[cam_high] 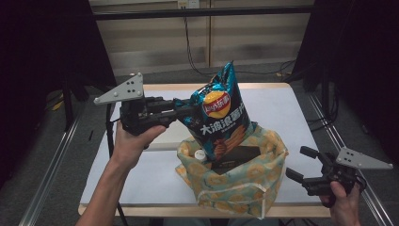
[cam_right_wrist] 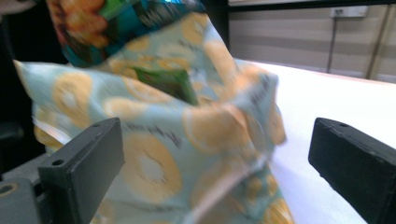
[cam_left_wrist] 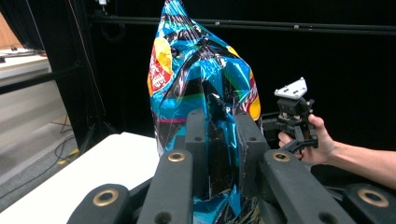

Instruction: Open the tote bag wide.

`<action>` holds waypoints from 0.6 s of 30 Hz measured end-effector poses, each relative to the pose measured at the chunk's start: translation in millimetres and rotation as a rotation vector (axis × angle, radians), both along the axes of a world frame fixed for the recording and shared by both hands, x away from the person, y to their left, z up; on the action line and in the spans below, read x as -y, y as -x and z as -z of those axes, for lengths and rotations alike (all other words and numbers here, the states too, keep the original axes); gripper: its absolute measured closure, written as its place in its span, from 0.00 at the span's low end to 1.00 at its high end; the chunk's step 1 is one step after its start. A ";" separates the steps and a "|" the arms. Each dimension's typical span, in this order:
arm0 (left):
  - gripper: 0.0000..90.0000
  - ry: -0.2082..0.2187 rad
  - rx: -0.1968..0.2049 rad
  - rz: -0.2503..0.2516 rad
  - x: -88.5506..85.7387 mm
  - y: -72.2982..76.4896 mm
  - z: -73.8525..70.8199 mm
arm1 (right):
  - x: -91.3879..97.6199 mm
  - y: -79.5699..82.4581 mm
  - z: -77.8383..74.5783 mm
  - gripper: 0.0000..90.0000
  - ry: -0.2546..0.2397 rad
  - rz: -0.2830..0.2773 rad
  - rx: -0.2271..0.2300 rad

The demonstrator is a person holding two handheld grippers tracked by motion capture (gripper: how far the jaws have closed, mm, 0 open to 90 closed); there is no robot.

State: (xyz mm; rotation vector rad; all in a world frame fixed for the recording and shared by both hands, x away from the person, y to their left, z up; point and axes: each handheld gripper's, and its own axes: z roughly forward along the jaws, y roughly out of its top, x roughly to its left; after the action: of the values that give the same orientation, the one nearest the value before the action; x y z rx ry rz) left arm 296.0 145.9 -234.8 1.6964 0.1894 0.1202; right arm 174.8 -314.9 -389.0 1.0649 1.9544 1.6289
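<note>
A blue crisp bag (cam_high: 220,113) with a yellow-red logo stands upright, its lower end inside a light green cloth bag printed with lemon slices (cam_high: 235,176). My left gripper (cam_high: 187,114) is shut on the crisp bag's left edge; in the left gripper view the foil (cam_left_wrist: 201,79) is pinched between the black jaws. My right gripper (cam_high: 301,164) is open, held at the table's right front just right of the cloth bag (cam_right_wrist: 196,135), not touching it. A white cap (cam_high: 200,155) and a dark packet (cam_high: 235,157) show inside the bag.
The white table top (cam_high: 141,169) has a wooden rim and bare room left and behind the bag. Dark stands and a metal rail (cam_high: 47,183) flank the table. The other hand with its gripper (cam_left_wrist: 294,116) appears far off in the left gripper view.
</note>
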 end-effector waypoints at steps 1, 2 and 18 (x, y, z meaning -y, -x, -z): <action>0.88 0.001 -0.002 0.002 -1.2 -1.0 -1.7 | -0.3 0.3 1.5 0.03 0.004 0.006 -0.004; 0.88 -0.001 0.003 -0.001 -2.7 -2.5 -3.5 | -0.1 0.5 3.7 0.03 0.016 0.008 -0.011; 0.88 0.070 0.000 -0.050 -30.8 -30.9 -10.2 | 6.4 5.7 24.3 0.04 0.040 0.068 -0.017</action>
State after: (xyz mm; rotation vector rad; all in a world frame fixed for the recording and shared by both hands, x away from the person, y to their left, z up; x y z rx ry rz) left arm 326.9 176.7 -224.7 1.6221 0.2336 0.1496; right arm 169.2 -321.3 -413.3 1.1202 1.9315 1.5431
